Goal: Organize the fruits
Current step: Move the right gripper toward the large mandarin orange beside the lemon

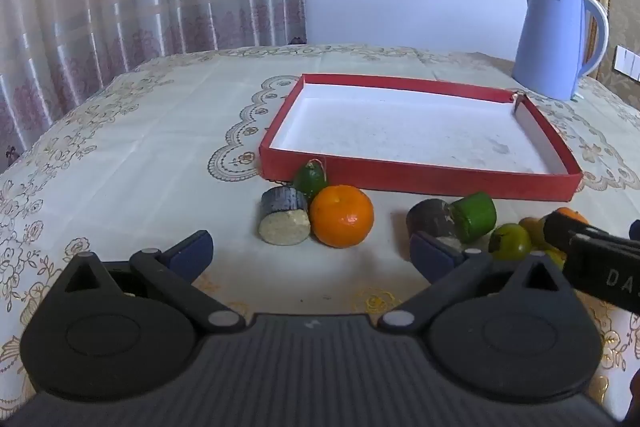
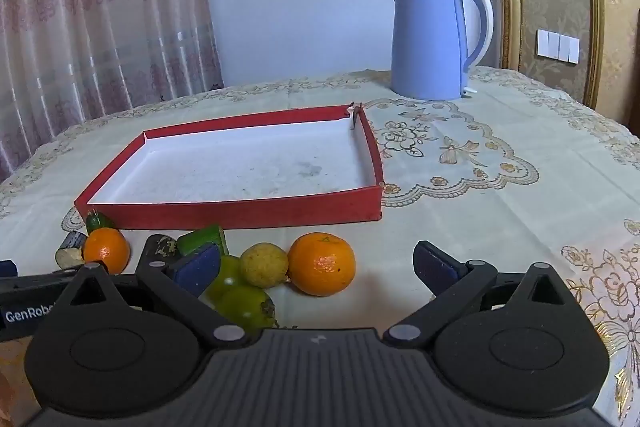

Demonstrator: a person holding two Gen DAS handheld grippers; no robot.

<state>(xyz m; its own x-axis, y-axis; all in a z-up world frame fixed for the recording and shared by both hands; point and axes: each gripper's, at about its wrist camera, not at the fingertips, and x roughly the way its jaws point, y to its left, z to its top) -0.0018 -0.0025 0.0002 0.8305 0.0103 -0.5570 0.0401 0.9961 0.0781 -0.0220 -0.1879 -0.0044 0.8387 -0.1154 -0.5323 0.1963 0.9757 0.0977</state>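
On the embroidered tablecloth (image 2: pixel 480 187), just in front of the near wall of a shallow red tray (image 2: pixel 240 215), the fruit sits loose in two small clusters. The tray's white floor holds nothing yet, so none of the sorting looks done.

The left gripper (image 1: pixel 312 253) hangs low with its jaws spread wide and nothing between them, lined up on an orange (image 1: pixel 342 215) that touches a dark cut chunk with a pale face (image 1: pixel 285 221) and a small green fruit (image 1: pixel 310 179) behind it. The right gripper (image 2: pixel 320 267) is equally wide and empty, with a second orange (image 2: pixel 322 263) sitting between its blue pads (image 2: pixel 434 267), a yellowish fruit (image 2: pixel 264 264) touching that orange, and green fruits (image 2: pixel 244 301) closer in.

I judge the oranges light, round and fairly firm, with a dimpled skin that should grip well, though they can roll out of a pinch taken off-centre. Closing across the widest part, gently, looks safest. The neighbours crowd each orange, so a pad may nudge them. A blue kettle (image 2: pixel 430 39) stands well beyond the tray, out of the way.
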